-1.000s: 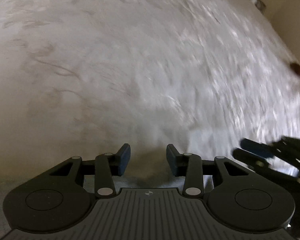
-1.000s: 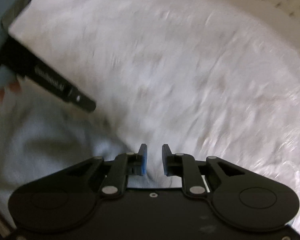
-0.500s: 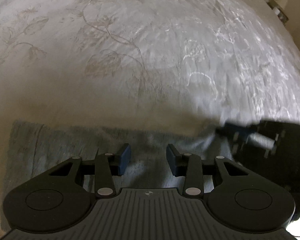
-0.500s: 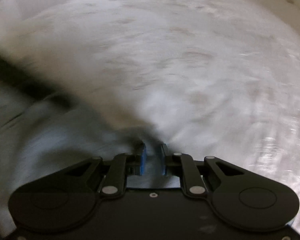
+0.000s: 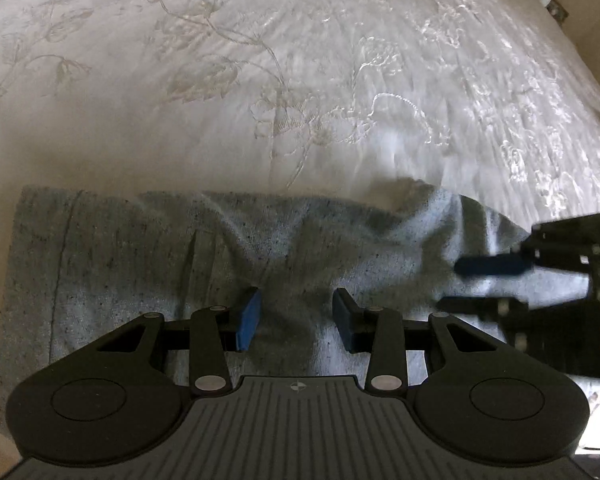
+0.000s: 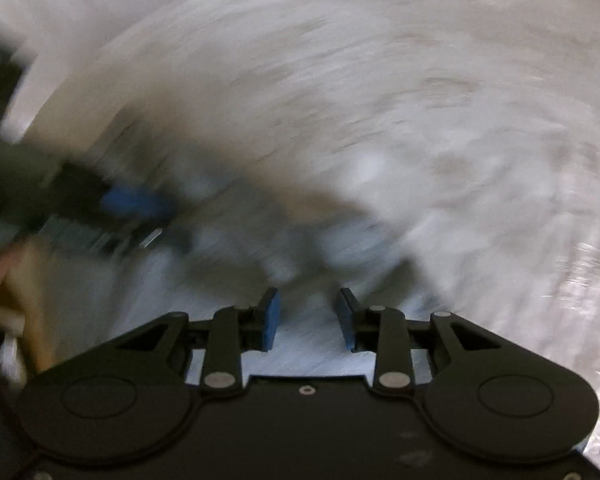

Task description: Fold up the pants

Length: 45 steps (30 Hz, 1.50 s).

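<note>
The grey pants (image 5: 148, 264) lie folded in a band across the near edge of the white embroidered bedspread (image 5: 284, 80). Above them the left gripper (image 5: 296, 318) hangs with its jaws apart, grasping nothing. To its right, the right gripper (image 6: 307, 318) is also released over the cloth, in a blurred view.

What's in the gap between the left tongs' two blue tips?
Only the grey pants, seen in the left wrist view; the left tongs are open over them.
</note>
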Motion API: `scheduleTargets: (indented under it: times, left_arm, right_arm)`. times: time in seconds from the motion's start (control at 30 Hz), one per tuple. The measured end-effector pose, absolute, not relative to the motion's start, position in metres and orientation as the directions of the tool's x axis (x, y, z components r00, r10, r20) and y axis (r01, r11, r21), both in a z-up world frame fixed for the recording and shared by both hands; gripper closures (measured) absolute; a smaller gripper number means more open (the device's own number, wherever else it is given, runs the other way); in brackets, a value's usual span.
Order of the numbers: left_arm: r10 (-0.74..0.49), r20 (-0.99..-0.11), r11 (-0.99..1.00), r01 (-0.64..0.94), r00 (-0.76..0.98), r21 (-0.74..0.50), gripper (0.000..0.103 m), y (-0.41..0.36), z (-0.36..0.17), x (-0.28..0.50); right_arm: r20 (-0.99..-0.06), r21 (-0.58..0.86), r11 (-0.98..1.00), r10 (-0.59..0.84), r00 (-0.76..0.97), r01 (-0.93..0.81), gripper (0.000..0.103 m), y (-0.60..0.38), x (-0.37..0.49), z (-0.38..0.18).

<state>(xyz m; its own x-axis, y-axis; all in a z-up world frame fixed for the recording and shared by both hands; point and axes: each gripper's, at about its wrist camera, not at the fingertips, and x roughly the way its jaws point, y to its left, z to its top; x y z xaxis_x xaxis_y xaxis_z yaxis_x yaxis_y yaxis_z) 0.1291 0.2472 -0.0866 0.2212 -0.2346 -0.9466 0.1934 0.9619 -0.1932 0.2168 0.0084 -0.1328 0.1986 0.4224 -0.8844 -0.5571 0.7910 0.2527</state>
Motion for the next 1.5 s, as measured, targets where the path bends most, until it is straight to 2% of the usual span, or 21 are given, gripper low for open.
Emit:
scheduleTargets:
  times: [0.1,0.23,0.33,0.43,0.63,0.73,0.83,1.17,1.37,1.47,1.5]
  left_arm:
    - [-0.234,-0.948,0.962,0.195,0.215,-0.193,0.064,0.247,-0.089,0.129]
    - [-0.242,-0.948,0.96,0.192,0.206,-0.204,0.064,0.251,-0.091,0.128]
    - [-0.253,-0.947,0.959,0.182,0.198,-0.218,0.064,0.256,-0.094,0.126]
    - [-0.262,-0.945,0.957,0.179,0.194,-0.228,0.064,0.26,-0.096,0.125]
    - [-0.26,-0.948,0.959,0.167,0.185,-0.23,0.064,0.26,-0.101,0.129]
    - [-0.256,-0.95,0.959,0.172,0.18,-0.226,0.064,0.259,-0.102,0.131]
    - [-0.264,-0.948,0.957,0.169,0.179,-0.235,0.064,0.26,-0.102,0.132]
    - [-0.272,-0.946,0.956,0.164,0.178,-0.244,0.064,0.263,-0.102,0.133]
    - [-0.264,-0.947,0.957,0.173,0.183,-0.233,0.064,0.262,-0.1,0.132]
    - [-0.261,-0.944,0.958,0.178,0.201,-0.227,0.064,0.26,-0.093,0.128]
    - [-0.255,-0.943,0.958,0.187,0.212,-0.217,0.064,0.259,-0.09,0.126]
  right_arm:
    - [-0.878,0.188,0.79,0.401,0.26,-0.583,0.071,0.015,0.206,-0.128]
    - [-0.852,0.127,0.875,0.337,0.4,-0.467,0.061,0.002,0.223,-0.119]
    - [-0.877,0.111,0.878,0.307,0.37,-0.465,0.053,-0.008,0.25,-0.128]
    - [-0.922,0.153,0.867,0.298,0.247,-0.475,0.056,-0.012,0.259,-0.141]
    - [-0.897,0.234,0.776,0.405,0.178,-0.586,0.057,-0.009,0.226,-0.125]
    - [-0.899,0.236,0.744,0.412,0.15,-0.626,0.057,-0.002,0.219,-0.127]
    - [-0.894,0.214,0.765,0.405,0.195,-0.607,0.056,-0.002,0.227,-0.127]
    - [-0.871,0.373,0.793,0.479,0.113,-0.482,0.055,0.002,0.273,-0.143]
    - [-0.827,0.349,0.834,0.488,0.278,-0.426,0.056,0.004,0.291,-0.129]
    - [-0.824,0.258,0.872,0.423,0.376,-0.415,0.057,0.005,0.289,-0.117]
    - [-0.822,0.235,0.878,0.408,0.398,-0.416,0.061,0.005,0.284,-0.113]
